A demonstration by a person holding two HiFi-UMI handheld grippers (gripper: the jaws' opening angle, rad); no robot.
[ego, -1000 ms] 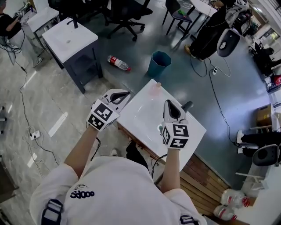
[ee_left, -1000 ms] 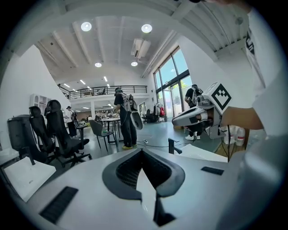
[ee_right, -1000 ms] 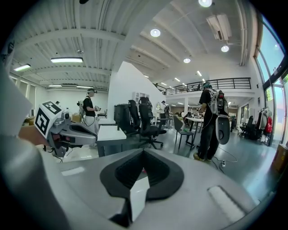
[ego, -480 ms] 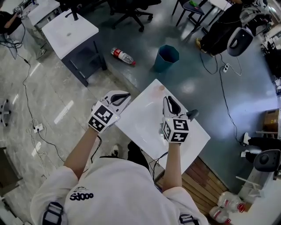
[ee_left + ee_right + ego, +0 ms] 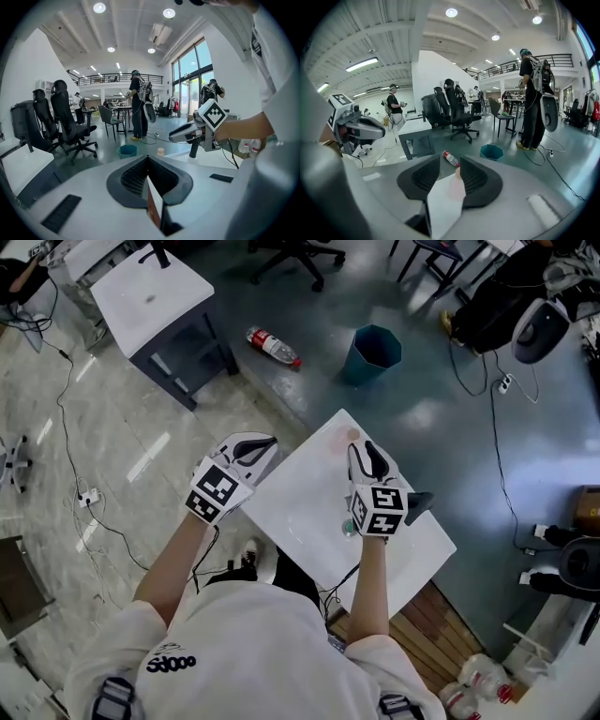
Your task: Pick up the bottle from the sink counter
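Bottle (image 5: 352, 435): small, pale pink, upright on the white worktop (image 5: 309, 521). It's in the far corner at 12 o'clock, close to both edges that meet there.

Right claw (image 5: 364, 451): open, jaws have just been opening, nothing pressed between the pads. It's over the middle of the worktop, well inside all edges, pointing to 12 o'clock. The bottle is lined up in the gap just ahead of the tips, not touching.

Left claw (image 5: 265, 442): jaws together, holding nothing. It hangs at the worktop's 9 o'clock edge, mostly over the floor.

Dark fitting (image 5: 419, 502) sticks up just at 3 o'clock of the right claw, near the right edge.

Room around:
- 12 o'clock, past the far corner: bare floor, then a teal bin (image 5: 378, 352).
- 11 o'clock: red-labelled bottle on the floor (image 5: 274, 345), lying down, well apart from the worktop.
- 10 o'clock: second white table (image 5: 150, 301), with an open floor lane between it and the worktop.
- 9 o'clock: cables (image 5: 75, 427) across the tiles.
- 4–5 o'clock: wooden planks (image 5: 422, 615) against the near right edge.
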